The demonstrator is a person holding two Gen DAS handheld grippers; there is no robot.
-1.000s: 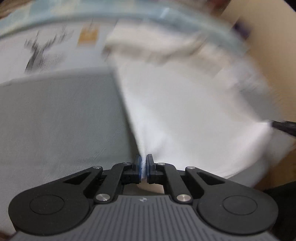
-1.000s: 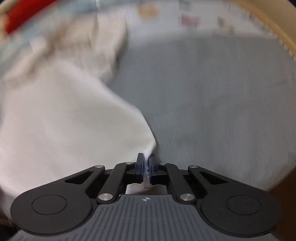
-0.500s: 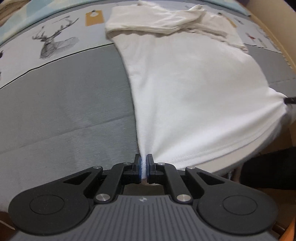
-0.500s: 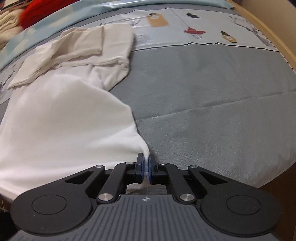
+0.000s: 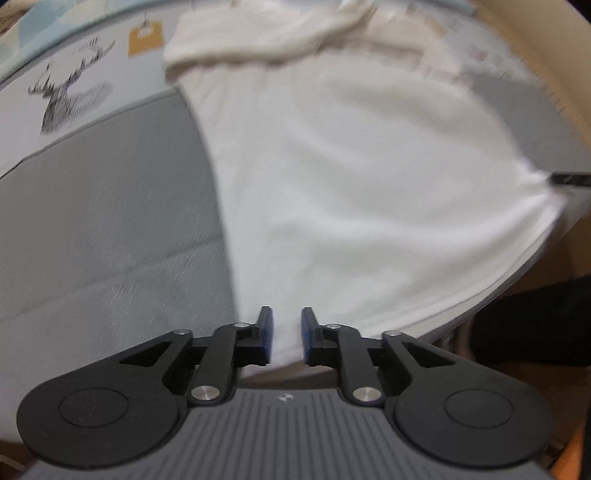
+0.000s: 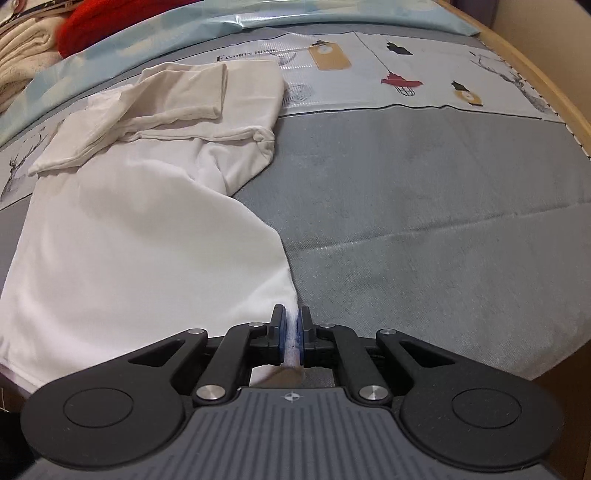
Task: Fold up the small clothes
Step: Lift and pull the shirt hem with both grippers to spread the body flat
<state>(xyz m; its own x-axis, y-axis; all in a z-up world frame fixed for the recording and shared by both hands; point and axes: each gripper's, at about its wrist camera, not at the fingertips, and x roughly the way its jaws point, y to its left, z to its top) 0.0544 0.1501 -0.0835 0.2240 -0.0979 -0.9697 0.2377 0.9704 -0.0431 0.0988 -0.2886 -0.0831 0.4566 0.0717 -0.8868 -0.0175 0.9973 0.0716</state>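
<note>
1. Left gripper: jaws opening, pads clear of the hem lying between them.
2. Right gripper: jaws opening, pads pinching the hem's other corner.
3. One white T-shirt, spread flat on one grey bed cover.
4. Two folded-in sleeves at the far end.
5. One red garment beyond.
</note>
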